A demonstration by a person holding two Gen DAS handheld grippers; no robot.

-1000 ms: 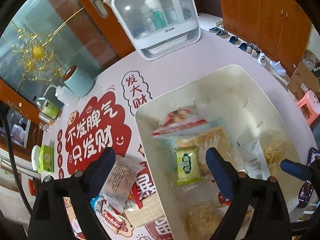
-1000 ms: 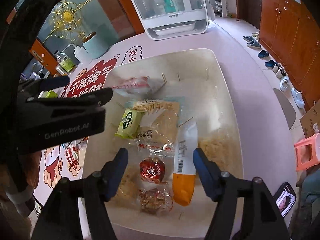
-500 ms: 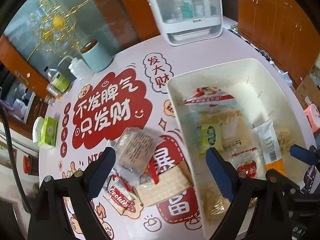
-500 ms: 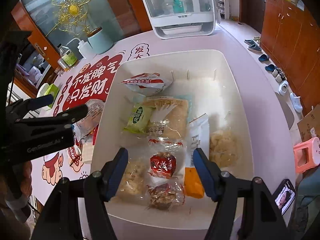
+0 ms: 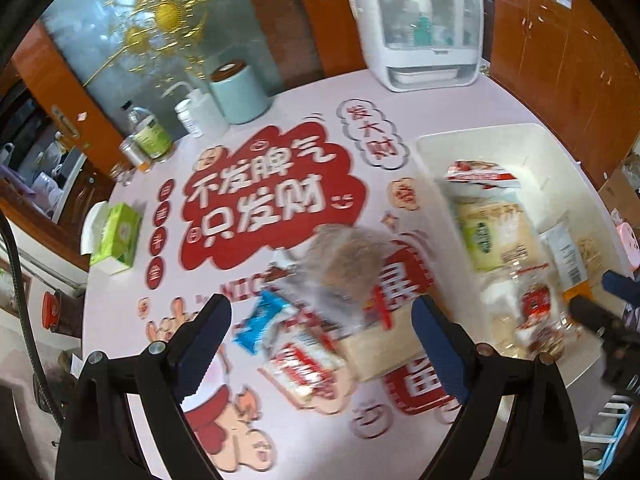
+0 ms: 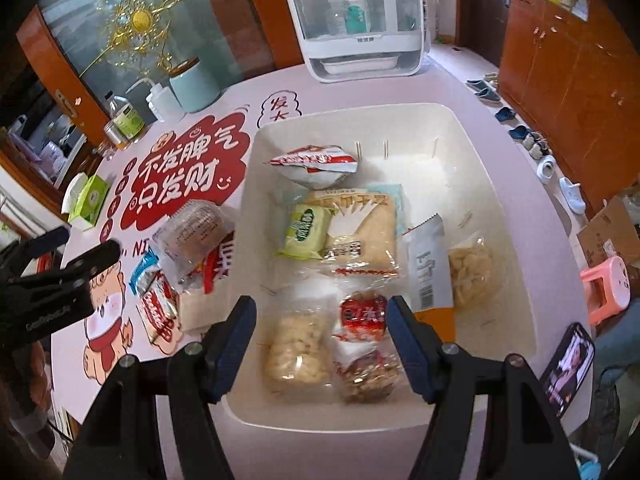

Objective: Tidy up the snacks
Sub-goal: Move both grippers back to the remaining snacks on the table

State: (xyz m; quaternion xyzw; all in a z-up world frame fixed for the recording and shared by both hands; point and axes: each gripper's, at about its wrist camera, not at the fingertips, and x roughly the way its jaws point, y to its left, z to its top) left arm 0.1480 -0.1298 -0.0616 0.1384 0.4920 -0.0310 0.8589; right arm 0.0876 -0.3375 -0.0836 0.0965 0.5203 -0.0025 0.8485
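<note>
- The white bin stands on the pink surface, and I take it as the landmark for all places
- Inside the bin lie many snacks: a red and white packet near its far wall, a green packet and a big beige packet in its middle, a white and orange pouch toward its right side
- At the near wall of the bin there are a clear bag of pale puffs, a small red packet and a bag of brown pieces
- Just left of the bin, on the surface, rests a small pile of snacks: a clear-wrapped brown cake on top, a blue packet, a red and white cookie packet and a flat beige packet
- The left tongs are spread wide and grasp nothing; they hover over this pile left of the bin, and the brown cake shows blurred between the two fingers
- The right tongs are also spread wide with nothing in them; they hang over the near part of the bin, above the puffs and the red packet
- Beyond the bin, at the far edge of the surface, stands a white cabinet with a clear cover
- Far left of the bin are a pale blue canister, a white squeeze bottle and a green tissue box
- A phone lies right of the bin, at its near corner
</note>
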